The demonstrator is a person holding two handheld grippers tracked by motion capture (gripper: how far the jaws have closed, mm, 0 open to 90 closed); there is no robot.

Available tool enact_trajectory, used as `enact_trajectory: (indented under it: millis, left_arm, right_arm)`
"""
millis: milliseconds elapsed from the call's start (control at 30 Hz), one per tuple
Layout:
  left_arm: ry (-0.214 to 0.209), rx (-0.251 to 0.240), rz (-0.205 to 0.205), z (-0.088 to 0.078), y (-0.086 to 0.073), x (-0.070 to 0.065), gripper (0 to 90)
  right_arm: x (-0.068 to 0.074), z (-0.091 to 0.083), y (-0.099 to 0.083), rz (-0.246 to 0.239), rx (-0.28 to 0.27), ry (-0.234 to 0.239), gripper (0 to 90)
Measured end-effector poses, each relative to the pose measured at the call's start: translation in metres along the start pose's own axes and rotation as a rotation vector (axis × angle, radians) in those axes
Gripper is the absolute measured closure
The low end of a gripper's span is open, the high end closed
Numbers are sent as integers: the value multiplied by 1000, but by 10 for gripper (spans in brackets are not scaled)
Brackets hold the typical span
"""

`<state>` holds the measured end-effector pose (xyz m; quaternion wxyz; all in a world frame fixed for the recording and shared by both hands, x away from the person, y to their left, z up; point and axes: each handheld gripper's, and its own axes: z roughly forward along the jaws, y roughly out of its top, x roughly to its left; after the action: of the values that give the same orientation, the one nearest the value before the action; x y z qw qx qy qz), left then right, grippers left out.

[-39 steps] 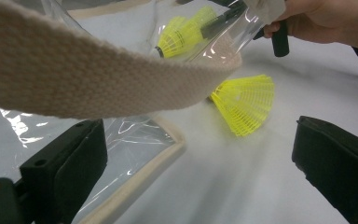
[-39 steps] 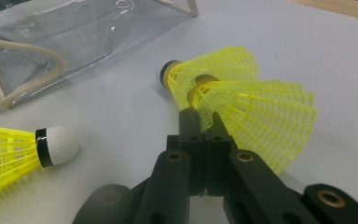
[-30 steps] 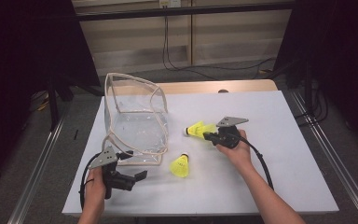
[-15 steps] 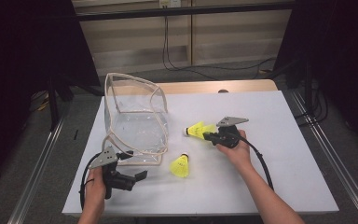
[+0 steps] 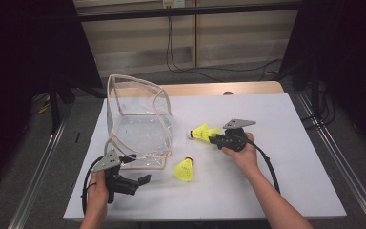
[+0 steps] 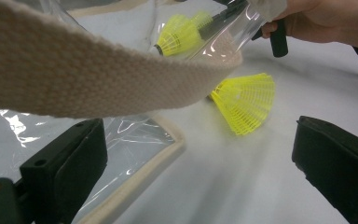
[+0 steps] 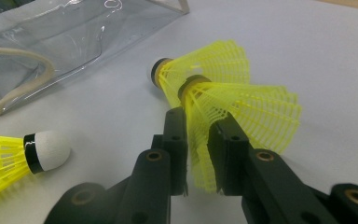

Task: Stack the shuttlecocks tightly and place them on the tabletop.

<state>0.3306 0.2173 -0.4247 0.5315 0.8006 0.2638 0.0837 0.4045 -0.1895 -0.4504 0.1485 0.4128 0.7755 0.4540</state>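
A: Pinching the mesh skirt of a pair of nested yellow plastic shuttlecocks [image 7: 223, 100], the right hand-held gripper [image 5: 215, 138] kept them low over the white table [image 5: 290, 157], just right of the clear plastic bag with cream fabric trim [image 5: 138, 124]. Its jaws had just been easing apart, yet the skirt sat between the pads and they looked to press on it.

B: So none had gone into the bag?

A: None that I could make out. The clear bag looked empty, its mouth standing open. A third yellow shuttlecock with a white cork tip and black band [image 5: 184, 169] lay on its side on the table, near the bag's front corner and apart from the pair.

B: And the left hand-held gripper [image 5: 140, 180]?

A: Spread wide, holding nothing. It rested at the table's near edge, jaws pointing toward the bag; in the left gripper view the cream webbing strap [image 6: 88, 70] hung across just above them, and the lone shuttlecock lay beyond.

B: How far along, then?

A: Early, I judged. If bagging the shuttlecocks was the job, the pair was lifted but not delivered, and the single one was untouched.
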Motion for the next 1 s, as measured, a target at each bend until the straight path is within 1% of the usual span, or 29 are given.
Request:
enact_trajectory:
  millis: [100,133,333,400,467,500,533,567,700,800,867,1000]
  left_arm:
    - [-1,0,3,0,0,0,34]
    - [0,-1,0,0,0,0,34]
    - [1,-2,0,0,0,0,34]
    - [0,-2,0,0,0,0,34]
    - [-2,-2,1,0,0,0,34]
    - [3,-2,0,0,1,-1,34]
    - [-1,-1,4,0,1,0,34]
    - [1,-5,1,0,1,-1,34]
    - [4,1,3,0,1,-1,34]
    - [-1,-3,2,0,1,-1,33]
    - [5,-3,1,0,1,-1,33]
    - [-1,2,7,0,1,-1,34]
  right_arm:
    - [0,-2,0,5,0,-1,729]
    - [0,-3,-1,6,-1,-10,710]
    - [-1,-10,-3,15,-20,-19,698]
    - [-2,-13,-4,26,-29,-22,698]
    - [-3,-16,-5,26,-37,-22,721]
    - [-3,-17,-5,32,-35,-19,725]
    - [-3,-17,-6,29,-31,-15,738]
    - [-3,-18,-6,29,-26,-10,767]
    - [-1,-16,-8,18,-21,10,821]
    - [0,-14,-7,9,-27,22,879]
    - [1,-14,-7,5,-33,29,890]
    - [0,-14,-6,-12,-34,38,898]
